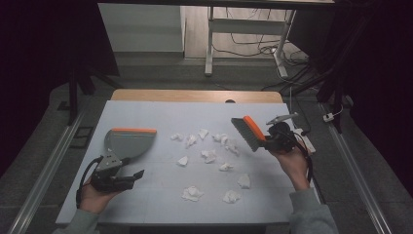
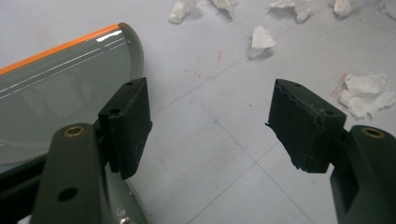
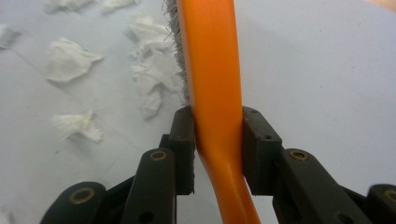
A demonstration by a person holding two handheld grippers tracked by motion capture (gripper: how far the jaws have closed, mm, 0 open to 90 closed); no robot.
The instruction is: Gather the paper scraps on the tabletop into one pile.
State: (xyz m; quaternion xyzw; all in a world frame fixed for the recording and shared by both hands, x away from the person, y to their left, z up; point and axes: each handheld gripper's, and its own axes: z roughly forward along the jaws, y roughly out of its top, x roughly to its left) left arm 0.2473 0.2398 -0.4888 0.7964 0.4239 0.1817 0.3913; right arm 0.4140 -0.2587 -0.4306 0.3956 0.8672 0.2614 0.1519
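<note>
Brush (image 1: 249, 132): orange back, grey bristles, raised over the table's (image 1: 146, 109) right half beside scattered paper wads (image 1: 210, 156), clamped at its handle by the right gripper (image 3: 217, 140). Left gripper (image 2: 212, 126) stands wide apart, empty, just beside the grey orange-edged dustpan (image 1: 127, 141). Dustpan handle partly cut off in left gripper view
</note>
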